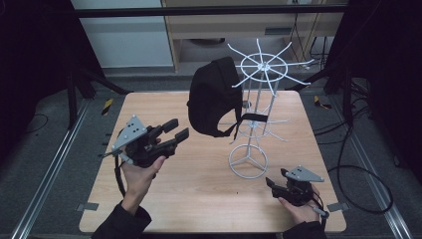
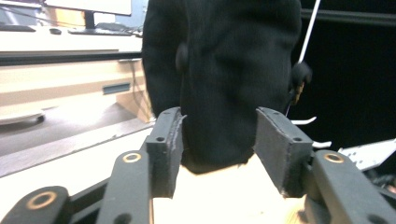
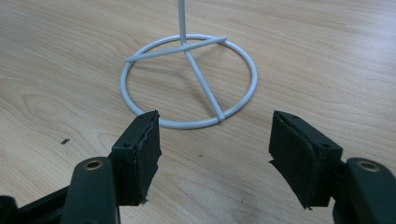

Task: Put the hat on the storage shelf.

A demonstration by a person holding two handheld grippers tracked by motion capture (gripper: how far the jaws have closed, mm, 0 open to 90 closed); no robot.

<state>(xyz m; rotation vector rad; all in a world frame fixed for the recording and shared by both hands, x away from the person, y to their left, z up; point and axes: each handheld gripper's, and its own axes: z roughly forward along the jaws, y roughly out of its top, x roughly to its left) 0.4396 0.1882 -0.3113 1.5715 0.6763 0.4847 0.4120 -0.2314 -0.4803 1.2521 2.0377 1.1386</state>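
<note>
A black backpack hangs from an upper arm of a white wire rack that stands on the wooden table. A strap of the bag trails across the rack's pole. My left gripper hovers just left of the bag, open, pointing at it. In the left gripper view the backpack hangs beyond the left gripper, whose pads do not press on it. My right gripper rests low near the table's front right, open and holding nothing. In the right gripper view the right gripper faces the rack's round base ring.
The rack's wire arms spread out at two levels over the table's right half. Black frame posts stand at both sides. Cables lie on the floor to the right. A light cabinet stands behind the table.
</note>
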